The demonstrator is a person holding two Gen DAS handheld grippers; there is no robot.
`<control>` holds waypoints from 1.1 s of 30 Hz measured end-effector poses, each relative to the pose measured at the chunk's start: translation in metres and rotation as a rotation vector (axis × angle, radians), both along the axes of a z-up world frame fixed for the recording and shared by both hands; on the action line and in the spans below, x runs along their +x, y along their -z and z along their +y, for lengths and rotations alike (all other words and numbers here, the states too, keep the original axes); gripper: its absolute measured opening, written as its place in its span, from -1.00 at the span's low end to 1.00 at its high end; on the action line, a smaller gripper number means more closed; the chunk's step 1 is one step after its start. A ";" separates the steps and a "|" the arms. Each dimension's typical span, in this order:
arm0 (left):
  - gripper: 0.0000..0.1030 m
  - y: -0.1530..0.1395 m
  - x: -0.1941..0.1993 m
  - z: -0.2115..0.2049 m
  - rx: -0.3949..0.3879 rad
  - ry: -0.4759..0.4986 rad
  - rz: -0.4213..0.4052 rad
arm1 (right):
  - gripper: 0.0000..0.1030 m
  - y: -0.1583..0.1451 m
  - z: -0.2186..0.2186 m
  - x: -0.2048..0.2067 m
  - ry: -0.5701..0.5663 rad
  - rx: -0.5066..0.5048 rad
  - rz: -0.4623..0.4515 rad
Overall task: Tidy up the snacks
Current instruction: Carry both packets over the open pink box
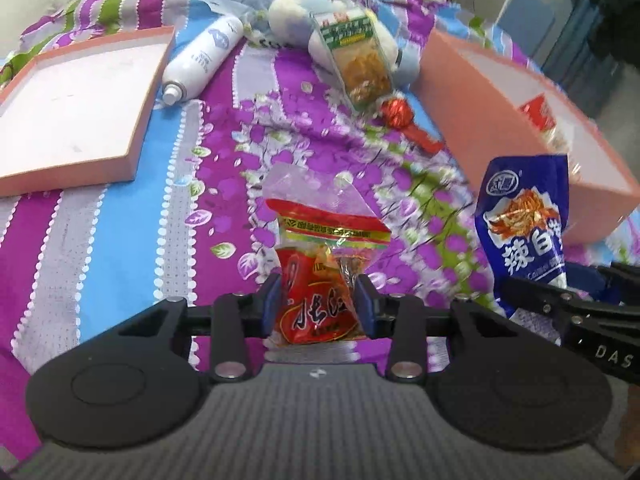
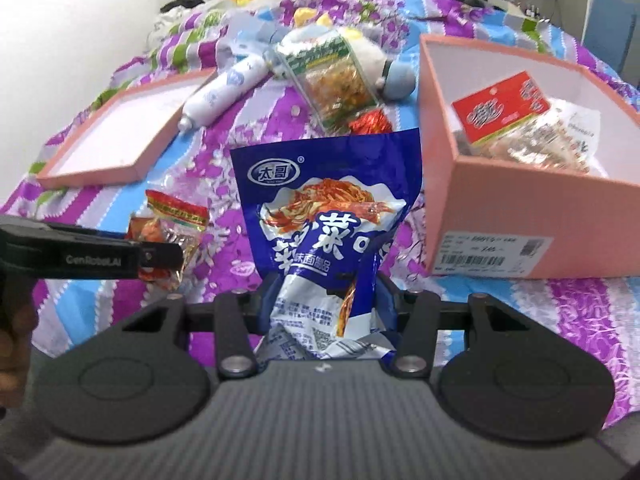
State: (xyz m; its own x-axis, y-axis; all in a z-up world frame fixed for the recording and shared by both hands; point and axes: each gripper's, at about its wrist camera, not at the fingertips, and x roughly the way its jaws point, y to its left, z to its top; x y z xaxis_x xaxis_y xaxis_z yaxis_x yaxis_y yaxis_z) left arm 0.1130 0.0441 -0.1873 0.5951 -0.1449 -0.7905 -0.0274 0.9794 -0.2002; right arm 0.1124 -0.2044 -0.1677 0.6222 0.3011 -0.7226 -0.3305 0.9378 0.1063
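A: Your left gripper (image 1: 319, 303) has its jaws squeezed on the small red snack pack (image 1: 320, 284). Your right gripper (image 2: 326, 298) has its jaws pinched on the blue snack bag (image 2: 332, 216). Both snacks hang just above the flowery bedspread (image 1: 120, 240), right in front of you.

B: So where do you put them?

A: I think in the pink box (image 2: 500, 208). It sits a bit farther off, on your right, and it has a red-label pack (image 2: 500, 110) inside already. Keep both grips firm, lift each snack over the near wall of the box, and let go only when it is above the inside. The blue one is closer, so do it first and your two tools won't bump.

B: What else is out there?

A: Far back you can see a clear noodle pack (image 1: 356, 64), a shiny red candy (image 1: 396, 112), a white bottle (image 1: 204, 60) and a plush toy (image 1: 288, 20). The pink lid (image 1: 76, 120) lies on your left.

B: What can't you see?

A: The blue bag blocks the bed behind it. The bottom of the box is partly hidden, and the right edge of the left view is blurry.
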 end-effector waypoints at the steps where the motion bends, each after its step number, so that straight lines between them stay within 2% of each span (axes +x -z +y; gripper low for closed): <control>1: -0.14 -0.006 -0.002 0.000 -0.016 -0.001 -0.006 | 0.01 -0.005 -0.002 -0.002 0.006 0.003 -0.008; 11: -0.13 -0.071 -0.025 -0.027 -0.094 0.040 -0.096 | 0.01 -0.063 -0.035 -0.026 0.089 0.062 -0.085; 16: -0.13 -0.092 -0.024 -0.052 -0.124 0.103 -0.136 | 0.01 -0.070 -0.059 -0.029 0.132 0.067 -0.097; 25: -0.12 -0.118 -0.003 -0.104 -0.176 0.213 -0.183 | 0.01 -0.088 -0.105 -0.035 0.240 0.060 -0.122; 33: -0.11 -0.137 0.041 -0.148 -0.197 0.287 -0.198 | 0.01 -0.111 -0.138 -0.007 0.305 0.066 -0.174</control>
State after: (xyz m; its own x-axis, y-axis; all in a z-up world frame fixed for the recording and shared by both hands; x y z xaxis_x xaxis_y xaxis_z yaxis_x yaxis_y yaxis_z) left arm 0.1538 -0.1043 -0.0505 0.6466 -0.4648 -0.6049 0.2993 0.8839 -0.3592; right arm 0.1049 -0.3429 -0.0571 0.8024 0.1249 -0.5835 -0.0546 0.9891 0.1366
